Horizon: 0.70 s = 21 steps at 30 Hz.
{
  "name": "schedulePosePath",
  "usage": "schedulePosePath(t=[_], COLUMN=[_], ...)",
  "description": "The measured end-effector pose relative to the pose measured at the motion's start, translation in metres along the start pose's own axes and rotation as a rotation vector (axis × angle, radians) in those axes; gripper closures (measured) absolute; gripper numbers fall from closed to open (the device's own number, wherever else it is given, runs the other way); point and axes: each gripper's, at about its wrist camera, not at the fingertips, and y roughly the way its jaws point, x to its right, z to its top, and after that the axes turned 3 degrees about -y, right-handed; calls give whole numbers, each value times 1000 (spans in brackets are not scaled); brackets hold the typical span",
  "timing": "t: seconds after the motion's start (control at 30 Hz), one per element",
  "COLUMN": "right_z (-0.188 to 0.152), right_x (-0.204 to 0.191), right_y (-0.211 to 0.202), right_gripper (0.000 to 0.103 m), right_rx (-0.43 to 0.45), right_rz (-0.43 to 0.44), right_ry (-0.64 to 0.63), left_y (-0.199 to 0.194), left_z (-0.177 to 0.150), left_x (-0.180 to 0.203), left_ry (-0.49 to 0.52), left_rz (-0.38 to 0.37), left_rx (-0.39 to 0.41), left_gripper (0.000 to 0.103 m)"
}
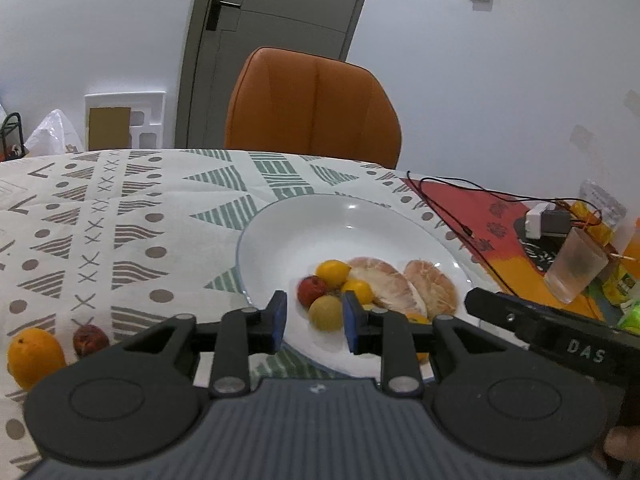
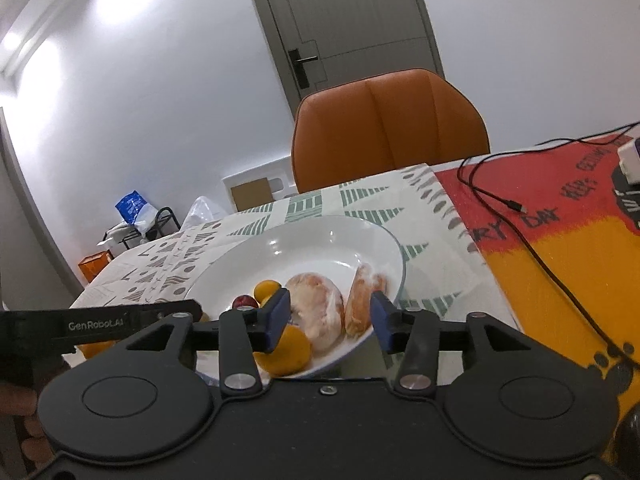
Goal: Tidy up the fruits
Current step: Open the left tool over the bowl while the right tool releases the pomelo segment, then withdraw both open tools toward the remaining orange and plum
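A white plate [image 1: 288,232] on the patterned tablecloth holds two peeled pomelo pieces [image 1: 386,284], small yellow fruits [image 1: 332,272], a red fruit [image 1: 311,290] and a yellow-green fruit [image 1: 326,313]. My left gripper [image 1: 314,322] is open just above the plate's near rim, its blue pads either side of the yellow-green fruit. An orange [image 1: 34,356] and a dark red fruit [image 1: 90,340] lie on the cloth at the left. In the right wrist view my right gripper [image 2: 330,320] is open over the plate [image 2: 320,240], in front of the pomelo pieces [image 2: 318,312] and an orange fruit [image 2: 286,350].
An orange chair [image 1: 312,108] stands behind the table. A red and yellow mat [image 1: 492,240] at the right carries a black cable [image 2: 532,248], a white adapter [image 1: 538,220] and a frosted glass [image 1: 576,268]. Snack packets lie at the far right.
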Motion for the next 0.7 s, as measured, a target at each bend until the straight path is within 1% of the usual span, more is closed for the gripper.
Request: schedulePosePath(t=[0.1,0.17,0.2,0.27,0.33,0.37,0.4,0.43,0.47,0.5,0.53,0.7], right_z=[-1,0,0,0,-1,-1,-2,-2,-2,-2,-1,0], right_x=[-2,-4,-5,-7,-8,-9,-10,-10,-11,-12,-14,-23], right_y=[-2,-5,-6,-7,-7,-8,-8,-9,-10,-11,-12,-15], right_gripper=[56,54,50,49,49,49,49,48,47,44,41,35], right_rx=[-3,5,9,12,11,11,12,13,15,17,20,28], right_rz=[-13,-10,-9,-8,-5,-4,0,4,7,9,11,27], right_ry=[10,12,14,14,11,12,15,17,19,17,14,1], left_y=[-5,-9,-11,-16,-20,-22,-24,-27,-30,-33,-36,-46], left_z=[0,0,1,1,2,2,2,1,1,0,0,0], left_x=[1,-1,-2,-4,-6,-7,-7,-8,-10,-11,-13,-26], left_ry=[7,7,4,3,3,3,4,4,4,2,0,-24], left_rz=[-14,-11,-8,1,13,21,30,40,54,69,86,132], left_rx=[3,10,15,22,26,29,33,38,46,54,65,73], left_gripper=[73,70,67,62,51,49,43,35,30,22,19,16])
